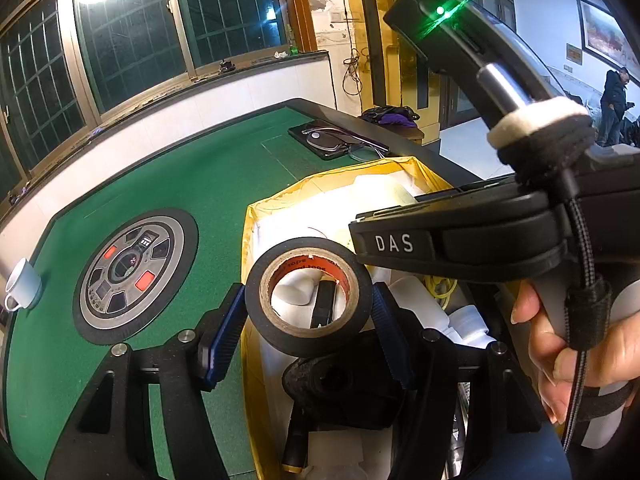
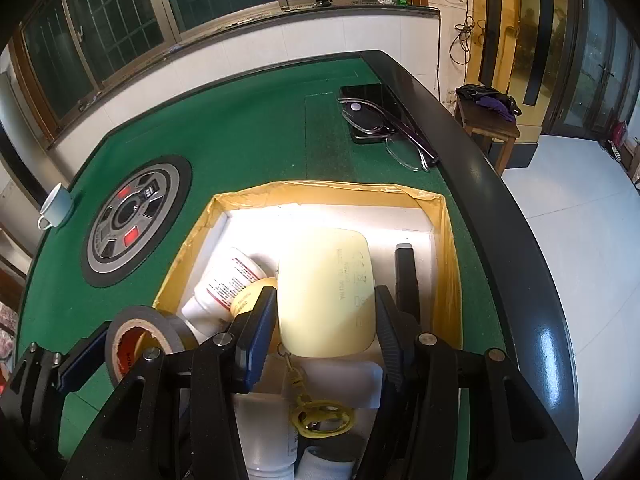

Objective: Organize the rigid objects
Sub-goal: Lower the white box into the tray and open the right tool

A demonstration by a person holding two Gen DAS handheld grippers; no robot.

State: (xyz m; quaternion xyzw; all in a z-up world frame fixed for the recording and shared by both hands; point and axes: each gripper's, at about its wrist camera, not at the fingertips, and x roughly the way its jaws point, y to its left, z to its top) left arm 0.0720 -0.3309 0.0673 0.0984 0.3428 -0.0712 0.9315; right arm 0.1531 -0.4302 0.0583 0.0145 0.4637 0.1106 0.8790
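My left gripper (image 1: 308,332) is shut on a black tape roll (image 1: 308,344) with a brown core, held upright over the near left corner of a yellow-lined box (image 1: 280,200). In the right wrist view the same tape roll (image 2: 140,336) sits at lower left. My right gripper (image 2: 324,336) is shut on a pale yellow flat case (image 2: 324,288) with rounded corners, above the box (image 2: 320,190). Under it lie a white bottle (image 2: 228,280), a black bar (image 2: 406,276) and a yellow key ring (image 2: 320,416). A hand (image 1: 580,340) holds the right gripper's handle.
The box stands on a green felt table (image 2: 240,140) with a black rim (image 2: 500,200). A round control panel (image 2: 136,220) is set in the felt, with a white cup (image 2: 58,206) at far left. A phone (image 2: 366,112) and glasses (image 2: 408,148) lie at the back. A person (image 1: 614,104) stands far right.
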